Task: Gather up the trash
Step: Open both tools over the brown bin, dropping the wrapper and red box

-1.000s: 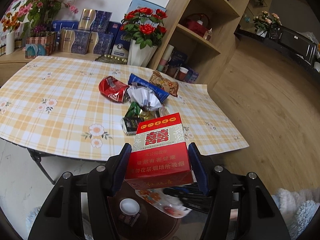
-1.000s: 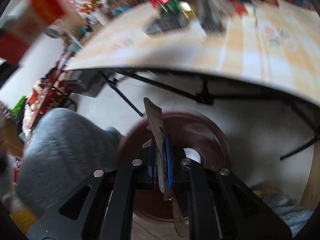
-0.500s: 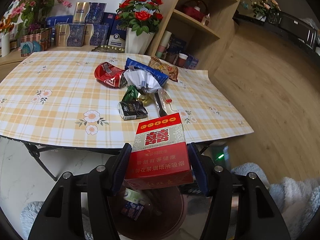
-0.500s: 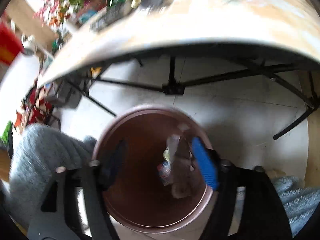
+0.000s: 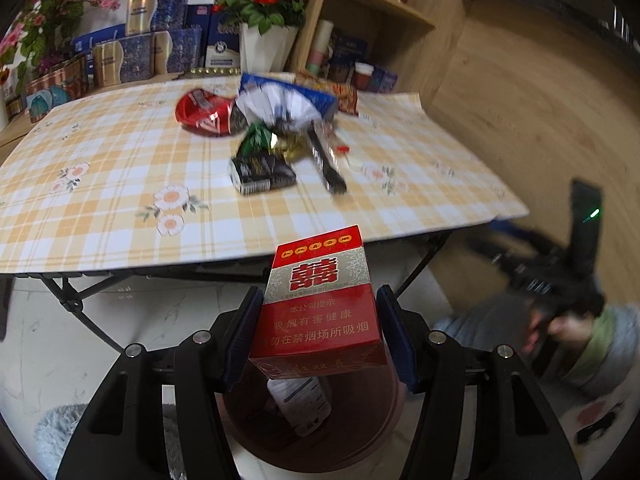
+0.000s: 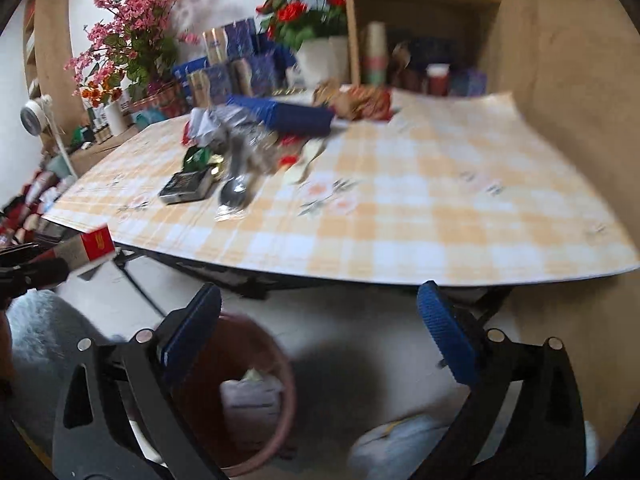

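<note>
Left gripper (image 5: 318, 334) clenched on a red cigarette pack (image 5: 320, 304), pads pressed against both long sides, pack held upright in the air directly above a brown trash bin (image 5: 372, 436) standing on the pale floor just off the near edge of the table (image 5: 100, 184). Inside the bin, a crumpled white wrapper (image 5: 300, 402). Right gripper (image 6: 320, 332) released, blue-padded jaws spread wide with nothing between them, hovering off the table's near edge with the bin (image 6: 276, 364) below its left finger. Left on the checked tablecloth, clustered toward the middle and far edge: a crushed red can (image 5: 202, 114), a white crumpled bag (image 5: 276, 106) against a blue packet (image 5: 316, 96), a green foil wrapper (image 5: 256, 140), a dark cigarette pack (image 5: 260, 174) nearest the front, and a long dark wrapper (image 5: 326, 162) just beside it. At the far edge, a white vase of red roses (image 5: 264, 46) next to a wooden shelf unit (image 5: 384, 16).
</note>
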Available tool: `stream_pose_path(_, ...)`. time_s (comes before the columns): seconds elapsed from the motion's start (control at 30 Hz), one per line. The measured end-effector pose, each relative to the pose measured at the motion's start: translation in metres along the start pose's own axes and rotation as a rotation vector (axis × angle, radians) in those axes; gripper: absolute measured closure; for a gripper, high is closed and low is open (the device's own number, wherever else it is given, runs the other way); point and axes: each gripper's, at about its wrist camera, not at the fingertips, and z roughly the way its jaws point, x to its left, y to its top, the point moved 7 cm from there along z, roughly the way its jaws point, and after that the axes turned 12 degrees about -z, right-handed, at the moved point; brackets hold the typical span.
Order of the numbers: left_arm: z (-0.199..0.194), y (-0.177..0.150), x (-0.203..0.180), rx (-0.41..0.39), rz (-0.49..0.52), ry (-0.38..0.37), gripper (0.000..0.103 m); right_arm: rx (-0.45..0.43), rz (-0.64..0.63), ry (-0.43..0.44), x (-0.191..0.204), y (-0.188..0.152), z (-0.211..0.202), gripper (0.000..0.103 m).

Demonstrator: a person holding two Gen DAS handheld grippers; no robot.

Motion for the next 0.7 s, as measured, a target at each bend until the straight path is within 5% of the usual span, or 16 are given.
stream_pose_path(0.33,0.057,-0.03,0.016,0.18,-0.035,0.008,0.046,0.04,0.093,-0.064,-0.024,-0.019,0.009,0.006)
stream_pose_path(0.7,0.094,-0.051,0.033,0.335,-0.114,0.05,0.046,0.049,0.039,-0.078,-0.013,-0.022,0.008,0.006)
